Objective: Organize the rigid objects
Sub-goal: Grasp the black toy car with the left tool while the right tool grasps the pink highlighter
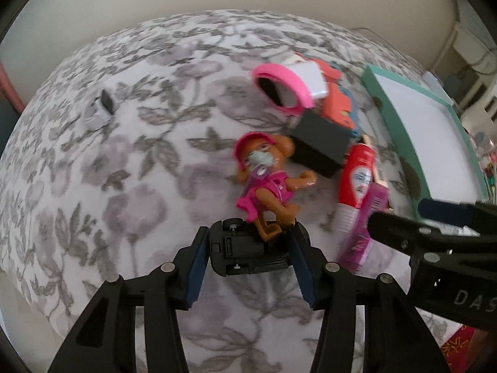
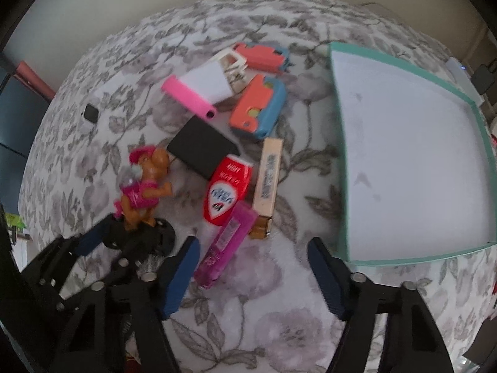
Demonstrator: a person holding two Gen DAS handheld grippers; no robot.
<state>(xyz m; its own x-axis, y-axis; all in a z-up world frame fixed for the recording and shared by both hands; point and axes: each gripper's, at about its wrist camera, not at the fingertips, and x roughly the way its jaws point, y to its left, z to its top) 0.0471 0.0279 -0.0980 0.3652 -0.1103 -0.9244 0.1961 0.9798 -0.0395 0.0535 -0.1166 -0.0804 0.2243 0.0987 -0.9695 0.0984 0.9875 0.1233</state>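
My left gripper (image 1: 250, 250) is shut on the black wheeled base (image 1: 245, 256) of a toy dog figure (image 1: 267, 174) in pink clothes, also in the right wrist view (image 2: 144, 183). My right gripper (image 2: 253, 267) is open and empty above the floral cloth, near a purple case (image 2: 228, 244). A red tube (image 2: 226, 194), a beige box (image 2: 267, 183), a black box (image 2: 202, 147), a pink-rimmed white container (image 2: 202, 93) and two coral-and-blue cases (image 2: 259, 108) lie in a pile. An empty teal-rimmed tray (image 2: 337, 143) lies to the right.
A small black and grey object (image 1: 99, 110) lies apart on the cloth at the left. The floral cloth (image 1: 108, 186) covers the surface. The right gripper's arm (image 1: 435, 242) reaches into the left wrist view at the right.
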